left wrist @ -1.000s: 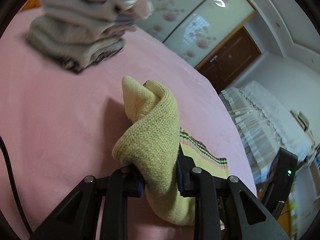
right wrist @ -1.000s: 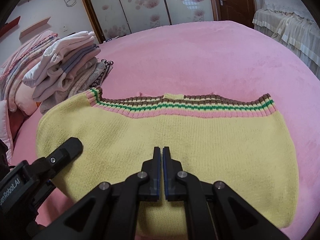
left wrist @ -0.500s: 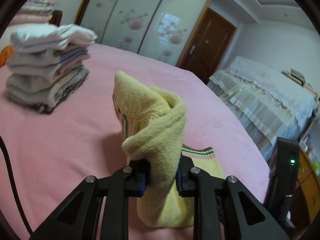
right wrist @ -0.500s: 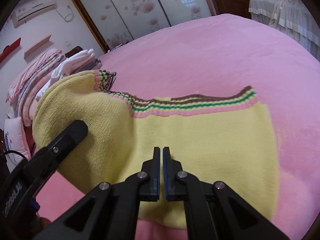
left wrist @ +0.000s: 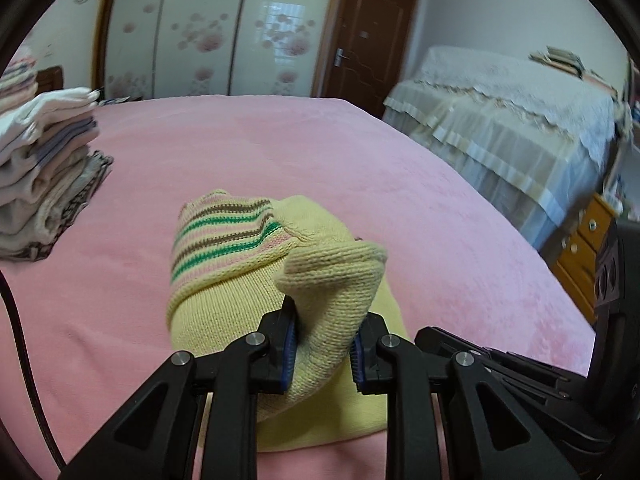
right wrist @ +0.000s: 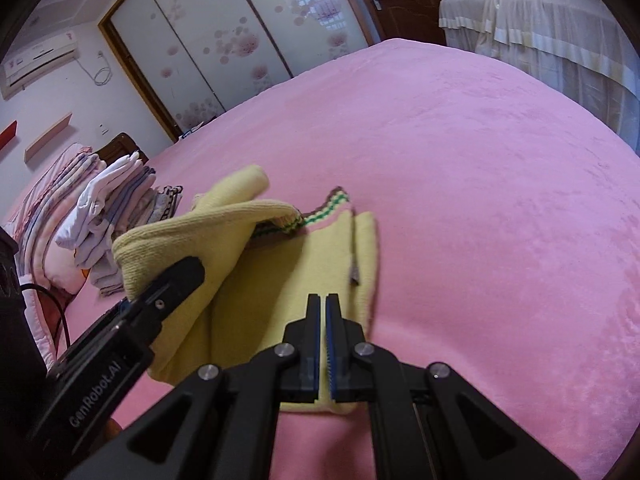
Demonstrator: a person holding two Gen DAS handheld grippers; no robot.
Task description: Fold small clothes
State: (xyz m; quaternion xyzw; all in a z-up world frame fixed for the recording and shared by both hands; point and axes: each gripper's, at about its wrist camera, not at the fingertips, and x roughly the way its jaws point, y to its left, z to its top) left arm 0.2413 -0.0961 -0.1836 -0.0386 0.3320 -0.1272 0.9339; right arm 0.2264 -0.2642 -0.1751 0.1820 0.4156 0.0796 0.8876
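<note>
Pink bedspread (left wrist: 400, 184); folded clothes stack (left wrist: 44, 168) beside yellow sweater (left wrist: 240, 288).

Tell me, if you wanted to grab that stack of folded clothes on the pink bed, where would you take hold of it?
Probably low down, at the bottom layers of the stack of folded clothes, coming in level from the open bed side. The folded edges face that way and overhang, so gripping only an upper piece would likely peel it off. It looks too tall for the tongs, so one lower garment would have to carry the rest.
</note>
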